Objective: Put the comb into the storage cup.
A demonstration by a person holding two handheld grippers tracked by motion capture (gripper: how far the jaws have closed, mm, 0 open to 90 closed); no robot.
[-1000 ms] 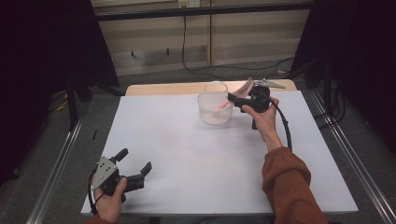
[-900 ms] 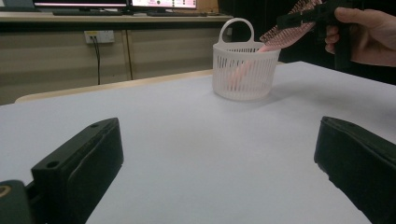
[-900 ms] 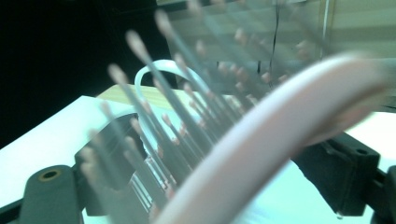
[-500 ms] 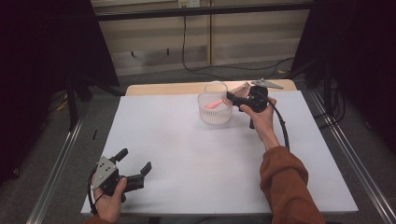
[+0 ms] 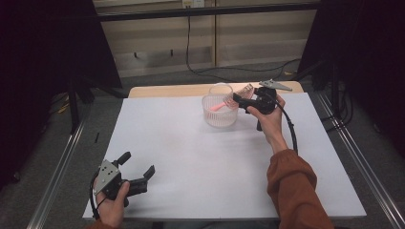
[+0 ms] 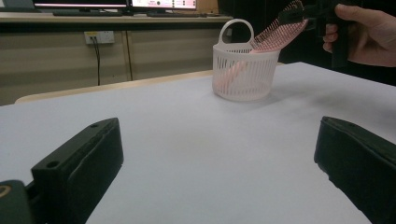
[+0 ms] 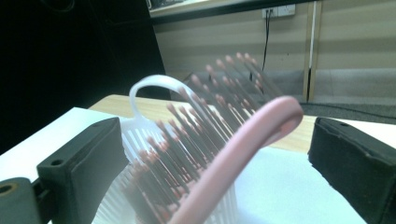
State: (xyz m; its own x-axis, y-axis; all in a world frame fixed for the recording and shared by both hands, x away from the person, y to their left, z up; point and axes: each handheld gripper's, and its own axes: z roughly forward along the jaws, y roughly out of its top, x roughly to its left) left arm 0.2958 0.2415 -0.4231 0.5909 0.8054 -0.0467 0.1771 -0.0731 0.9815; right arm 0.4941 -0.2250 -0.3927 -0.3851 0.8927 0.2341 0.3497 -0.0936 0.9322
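Observation:
A white slatted basket point(image 5: 220, 112) with a hoop handle stands at the far middle of the white table point(image 5: 191, 157). A pink hairbrush point(image 5: 223, 105) stands in it handle down, its bristled head point(image 6: 280, 32) leaning out over the rim toward my right gripper point(image 5: 237, 98). That gripper's jaws have just been opening; the brush point(image 7: 233, 149) is between them, blurred, and the pads stand clear of it. My left gripper point(image 5: 139, 163) rests open at the near left corner, nothing between its jaws, facing the basket point(image 6: 243, 70).
A strip of wooden tabletop point(image 5: 167, 90) shows behind the white sheet. Metal rails point(image 5: 57, 171) run along both sides of the table. A cable point(image 5: 191, 52) trails on the floor beyond, and monitors point(image 6: 126, 4) sit on a bench at the back.
The right gripper, which held the brush by the basket, has tipped it handle-first into the basket and opened its jaws. The left hand has not moved.

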